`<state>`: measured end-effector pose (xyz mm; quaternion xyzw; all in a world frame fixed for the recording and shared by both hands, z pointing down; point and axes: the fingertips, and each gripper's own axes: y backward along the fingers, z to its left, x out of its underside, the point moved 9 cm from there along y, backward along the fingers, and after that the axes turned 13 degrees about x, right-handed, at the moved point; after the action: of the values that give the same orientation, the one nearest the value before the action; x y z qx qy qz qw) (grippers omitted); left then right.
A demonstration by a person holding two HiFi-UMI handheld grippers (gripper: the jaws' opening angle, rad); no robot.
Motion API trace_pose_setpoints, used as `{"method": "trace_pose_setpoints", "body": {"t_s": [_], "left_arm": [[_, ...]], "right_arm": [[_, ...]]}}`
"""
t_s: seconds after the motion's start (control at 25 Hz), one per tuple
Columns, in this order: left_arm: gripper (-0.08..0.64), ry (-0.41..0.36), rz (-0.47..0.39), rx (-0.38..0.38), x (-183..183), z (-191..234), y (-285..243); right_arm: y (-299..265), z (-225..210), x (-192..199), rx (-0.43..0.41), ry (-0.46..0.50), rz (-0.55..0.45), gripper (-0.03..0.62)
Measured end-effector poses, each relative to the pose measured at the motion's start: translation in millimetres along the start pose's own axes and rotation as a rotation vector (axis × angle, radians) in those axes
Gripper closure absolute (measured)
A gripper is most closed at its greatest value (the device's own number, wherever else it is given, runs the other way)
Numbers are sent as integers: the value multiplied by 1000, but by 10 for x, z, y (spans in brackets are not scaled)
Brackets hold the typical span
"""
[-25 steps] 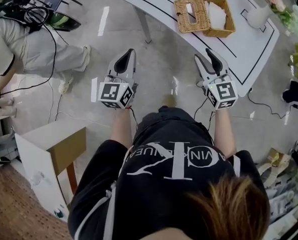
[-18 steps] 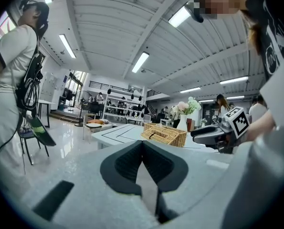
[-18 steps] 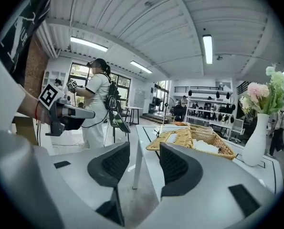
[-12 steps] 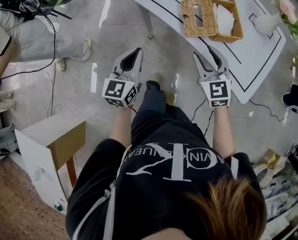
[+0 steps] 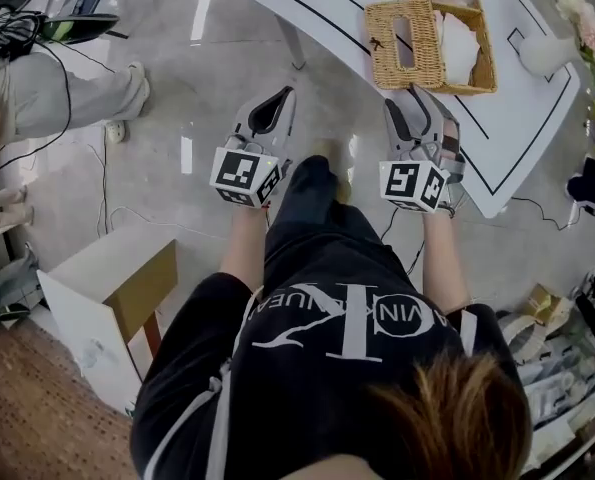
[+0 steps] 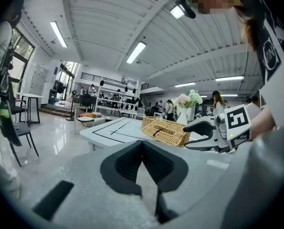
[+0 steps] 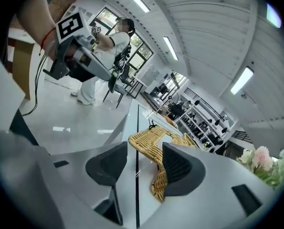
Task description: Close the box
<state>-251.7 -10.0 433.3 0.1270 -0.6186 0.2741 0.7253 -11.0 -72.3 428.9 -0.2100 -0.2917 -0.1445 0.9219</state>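
Left tongs [image 5: 278, 98] pinched shut, empty; right tongs [image 5: 418, 102] wide, jaws just opening, nothing between them, tips near the open box [image 5: 432, 30] on the white surface [image 5: 317, 8].

On my head view the wicker box [image 5: 385, 38] runs off the top edge, so I can't see its far end, and the counter [image 5: 322, 13] is cut off there too. The vase [image 5: 547, 56] loses most of its flowers [image 5: 587, 13] at the right edge. A bystander [image 5: 57, 93] is cropped at the left edge. In the left gripper view the people [image 6: 92, 90] by the far shelves [image 6: 114, 101] are too small to make out.
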Motion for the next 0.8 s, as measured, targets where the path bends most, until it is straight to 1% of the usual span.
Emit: {"method": "trace_pose_setpoints", "body": {"t_s": [0.24,0.36,0.64,0.8], "left_arm": [[552,25,16,10,64,142,-141],[552,36,21,11,101,186,-161],[552,57,34,22,180,207,-207],[552,69,41,21,239,208,-222]], "right_arm": [[-178,106,43,26,146,35,379],[-216,150,39,39,210,33,380],[-289,211,-12,51,259,-2,394],[-305,238,22,48,284,-21,419]]}}
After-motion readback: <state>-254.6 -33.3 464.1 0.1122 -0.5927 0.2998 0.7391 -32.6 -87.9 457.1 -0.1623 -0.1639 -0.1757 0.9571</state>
